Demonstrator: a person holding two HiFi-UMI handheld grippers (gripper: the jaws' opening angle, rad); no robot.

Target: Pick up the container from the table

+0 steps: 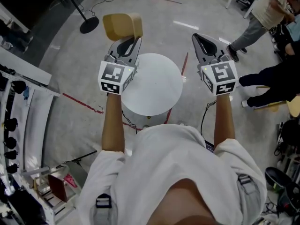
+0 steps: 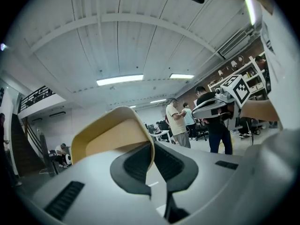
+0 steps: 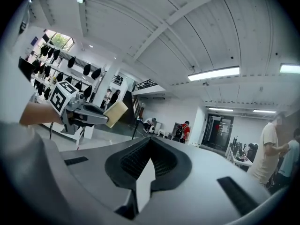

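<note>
A: How many containers do you count?

B: One. A tan container (image 1: 121,26) with an open mouth. It is up in the air, off the table, at about 11 o'clock from the tabletop in the head view.

A: What holds it?

B: The left hand-held gripper (image 1: 132,39). In its own view the jaws are clenched on one wall of the container (image 2: 112,135), with one pad inside the wall and one outside.

A: And the other one?

B: The right hand-held gripper (image 1: 199,37) sits at about 1 o'clock from the table. Its jaws are pressed together at the tips with nothing between them (image 3: 150,142). So there are two grippers, one loaded and one empty, well apart from each other.

A: How many tables?

B: One round white table (image 1: 154,86), directly below and between the two forearms.

A: Anything else to count?

B: Two marker cubes, one on each gripper (image 1: 115,76) (image 1: 219,77). At least two people (image 1: 262,13) are at 2 to 3 o'clock in the head view. A few red tape lines (image 1: 79,102) run across the floor (image 1: 154,18).
</note>
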